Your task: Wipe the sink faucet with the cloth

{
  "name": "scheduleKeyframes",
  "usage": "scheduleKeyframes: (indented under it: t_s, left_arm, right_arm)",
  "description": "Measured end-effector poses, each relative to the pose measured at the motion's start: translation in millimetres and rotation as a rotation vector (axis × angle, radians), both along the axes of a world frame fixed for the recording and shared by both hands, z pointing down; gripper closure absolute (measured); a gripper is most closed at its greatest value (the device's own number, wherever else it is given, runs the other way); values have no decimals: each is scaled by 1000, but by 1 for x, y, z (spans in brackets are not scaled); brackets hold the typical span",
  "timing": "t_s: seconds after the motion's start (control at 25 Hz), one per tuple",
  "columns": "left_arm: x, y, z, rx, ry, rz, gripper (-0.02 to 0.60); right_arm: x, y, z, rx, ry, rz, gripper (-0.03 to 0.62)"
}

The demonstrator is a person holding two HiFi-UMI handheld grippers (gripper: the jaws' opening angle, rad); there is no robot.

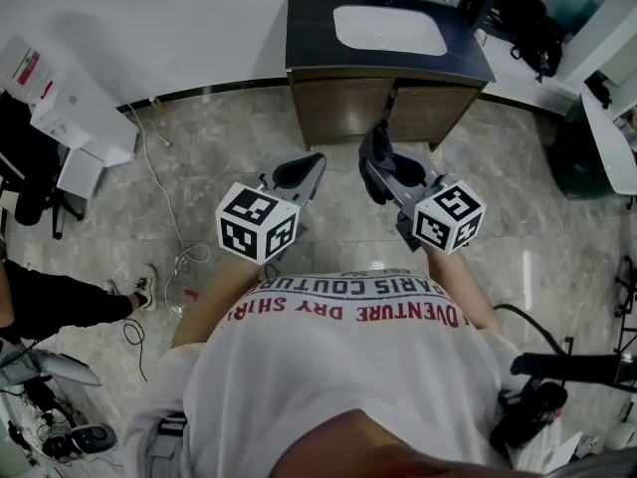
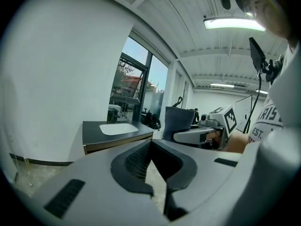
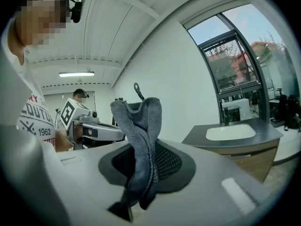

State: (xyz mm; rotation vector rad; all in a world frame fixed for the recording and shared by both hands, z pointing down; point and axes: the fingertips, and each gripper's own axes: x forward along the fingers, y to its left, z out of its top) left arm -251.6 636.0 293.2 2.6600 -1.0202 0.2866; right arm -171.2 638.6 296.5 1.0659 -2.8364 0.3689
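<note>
A dark vanity with a white sink basin (image 1: 390,30) stands against the wall ahead of me; I cannot make out a faucet on it. My right gripper (image 1: 378,167) is shut on a grey cloth (image 3: 138,121), which sticks up folded between the jaws (image 1: 376,147). My left gripper (image 1: 299,175) is held beside it, shut, with nothing between its pads (image 2: 136,161). Both grippers hover at waist height, well short of the vanity. The basin (image 2: 117,128) lies ahead in the left gripper view and at the right (image 3: 230,132) in the right gripper view.
The wooden cabinet front (image 1: 383,108) faces me across a marble floor. Loose cables (image 1: 164,257) trail on the left, near white boxes (image 1: 60,118) and a seated person's leg (image 1: 60,302). Dark equipment (image 1: 587,157) stands at the right. Windows are behind the vanity.
</note>
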Motion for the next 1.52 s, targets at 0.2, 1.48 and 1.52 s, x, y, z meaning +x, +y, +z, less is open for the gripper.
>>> scheduleKeyframes:
  t_s: [0.2, 1.48, 1.52]
  left_arm:
    - [47, 82, 7, 22, 10, -31, 580]
    - [204, 325, -12, 48, -42, 86, 580]
    - [207, 326, -10, 47, -45, 90, 580]
  right_arm:
    - [43, 85, 12, 20, 5, -45, 522]
    - [177, 337, -14, 19, -46, -82, 522]
    - [179, 337, -12, 15, -51, -82, 523]
